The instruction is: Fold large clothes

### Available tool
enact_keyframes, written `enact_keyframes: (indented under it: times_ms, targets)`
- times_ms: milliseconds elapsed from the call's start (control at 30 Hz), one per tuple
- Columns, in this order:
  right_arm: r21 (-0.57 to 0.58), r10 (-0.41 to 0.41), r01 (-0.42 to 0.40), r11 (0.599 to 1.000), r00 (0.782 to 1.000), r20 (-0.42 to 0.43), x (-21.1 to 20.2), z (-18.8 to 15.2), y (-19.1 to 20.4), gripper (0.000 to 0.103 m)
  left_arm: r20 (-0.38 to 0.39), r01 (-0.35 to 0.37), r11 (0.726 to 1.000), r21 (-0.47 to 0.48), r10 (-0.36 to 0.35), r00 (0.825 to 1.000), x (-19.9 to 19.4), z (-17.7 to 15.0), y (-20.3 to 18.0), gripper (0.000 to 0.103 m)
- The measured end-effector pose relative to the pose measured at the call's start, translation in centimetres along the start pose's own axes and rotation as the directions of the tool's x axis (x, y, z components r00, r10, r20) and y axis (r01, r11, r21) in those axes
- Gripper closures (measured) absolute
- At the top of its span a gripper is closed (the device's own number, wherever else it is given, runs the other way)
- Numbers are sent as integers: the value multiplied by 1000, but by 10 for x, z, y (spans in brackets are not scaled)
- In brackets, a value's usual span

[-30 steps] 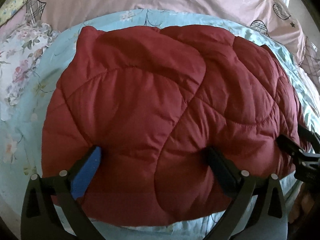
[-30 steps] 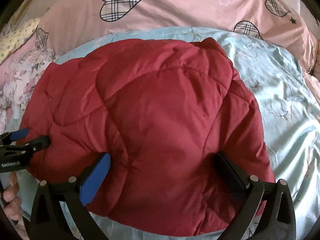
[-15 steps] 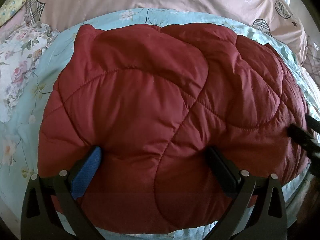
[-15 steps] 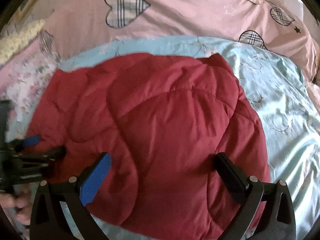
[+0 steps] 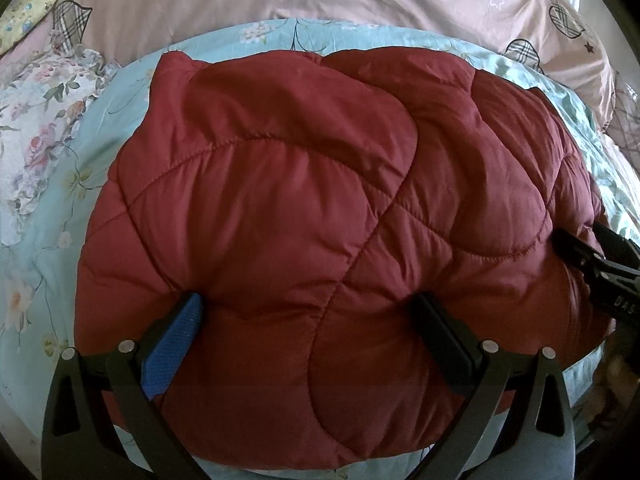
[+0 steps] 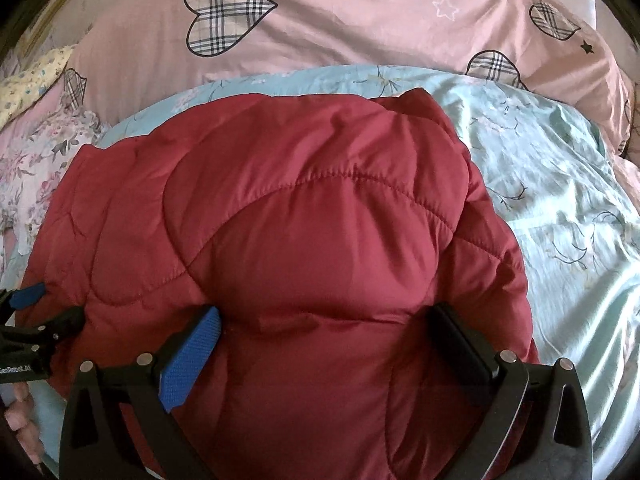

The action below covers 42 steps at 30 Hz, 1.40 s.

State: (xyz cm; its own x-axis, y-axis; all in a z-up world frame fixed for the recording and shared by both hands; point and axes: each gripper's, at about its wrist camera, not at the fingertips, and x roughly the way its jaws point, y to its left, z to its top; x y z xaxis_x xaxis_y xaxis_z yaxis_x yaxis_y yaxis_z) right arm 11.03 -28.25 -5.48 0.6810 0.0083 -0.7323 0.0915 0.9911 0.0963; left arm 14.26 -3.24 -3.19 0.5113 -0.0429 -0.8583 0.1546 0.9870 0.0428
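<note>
On pale blue floral sheet [image 5: 92,152]: folded red quilted jacket [image 5: 304,208]; left gripper [image 5: 312,316] and right gripper [image 6: 328,324] spread wide over it, grasping nothing.

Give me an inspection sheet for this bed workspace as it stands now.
Surface: light blue floral sheet on a bed, rumpled.
Job's things: red quilted jacket lying puffy and bunched on the sheet.
Clutter: pink quilt with plaid hearts at the far edge; floral bedding and a yellow floral pillow to the left.
Grippers: left gripper open, fingers pressed on the jacket's near part; right gripper open, likewise.
Cables: nothing seen.
Surroundings: a person's fingers at the left gripper's handle; nothing else seen.
</note>
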Motion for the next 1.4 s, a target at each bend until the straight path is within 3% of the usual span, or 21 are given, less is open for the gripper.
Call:
enact_keyframes:
  times_ms: [200, 333, 500, 633, 700, 867, 967, 1100, 1233, 1400]
  targets:
    - [11, 17, -17, 1000, 1000, -7, -1, 0, -4, 0, 58, 60, 996, -73, -56, 997, -24, 5, 18, 0]
    - [16, 16, -16, 1000, 1000, -11, -1, 1, -3, 0, 93, 21, 996, -85, -13, 996, -30, 17, 35, 0]
    - [22, 8, -8, 1000, 1000, -26, -14, 9, 2, 0, 46, 52, 989, -139, -46, 998, -1, 31, 60, 0]
    - [6, 62, -62, 998, 998, 9, -29, 26, 10, 0, 45, 44, 990, -131, -38, 998, 7, 39, 60, 0]
    - [-2, 84, -84, 996, 996, -14, -19, 38, 13, 0, 43, 36, 991, -131, -31, 999, 9, 42, 58, 0]
    - [30, 34, -32, 999, 997, -63, 26, 53, -7, 0, 32, 30, 991, -129, -26, 999, 19, 49, 60, 0]
    - [102, 83, -76, 992, 994, -70, 34, 54, -22, 0, 20, 27, 991, -130, -25, 999, 28, 54, 61, 0]
    - [90, 68, -64, 994, 996, -52, 32, 49, -21, 0, 9, 16, 989, -150, -15, 1000, 37, 57, 64, 0]
    - [93, 65, -62, 994, 997, -36, 30, 42, -20, 0, 29, 17, 987, -157, -13, 1000, 22, 51, 63, 0]
    - [105, 63, -61, 993, 998, -23, 26, 36, -23, 0, 74, 87, 984, -155, -76, 994, -20, 23, 57, 0]
